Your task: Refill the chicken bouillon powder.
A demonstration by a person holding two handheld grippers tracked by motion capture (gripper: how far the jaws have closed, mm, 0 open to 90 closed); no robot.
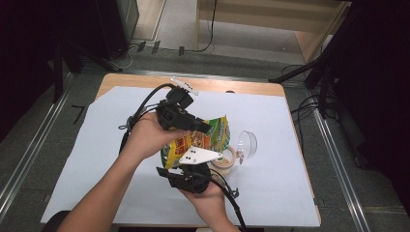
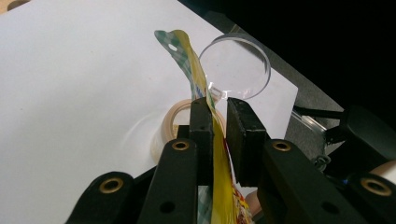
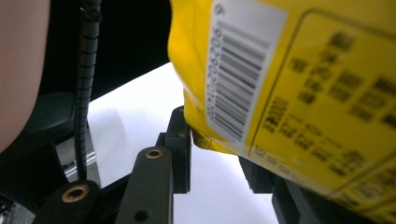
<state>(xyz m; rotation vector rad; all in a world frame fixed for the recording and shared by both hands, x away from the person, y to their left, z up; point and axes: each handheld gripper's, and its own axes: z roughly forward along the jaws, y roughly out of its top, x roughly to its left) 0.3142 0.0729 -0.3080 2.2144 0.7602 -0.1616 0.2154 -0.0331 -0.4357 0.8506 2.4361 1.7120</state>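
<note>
A yellow snack bag (image 1: 212, 135) hangs in the air over the white sheet. My left gripper (image 1: 205, 129) comes in from the left and is shut on the bag's thin top seam; in the left gripper view the bag (image 2: 187, 51) runs between the two pads of the left gripper (image 2: 219, 109). My right gripper (image 1: 169, 173) sits just below the bag's lower end. In the right gripper view the right gripper (image 3: 215, 144) has its jaws well apart, and the bag's barcode side (image 3: 289, 84) lies over them, its bottom corner touching the left pad.
A roll of beige tape (image 1: 227, 162) lies flat on the white sheet (image 1: 96, 159) just right of the bag. A clear plastic cup (image 1: 247, 142) lies on its side beyond it. The wooden table edge (image 1: 241, 87) runs along the back.
</note>
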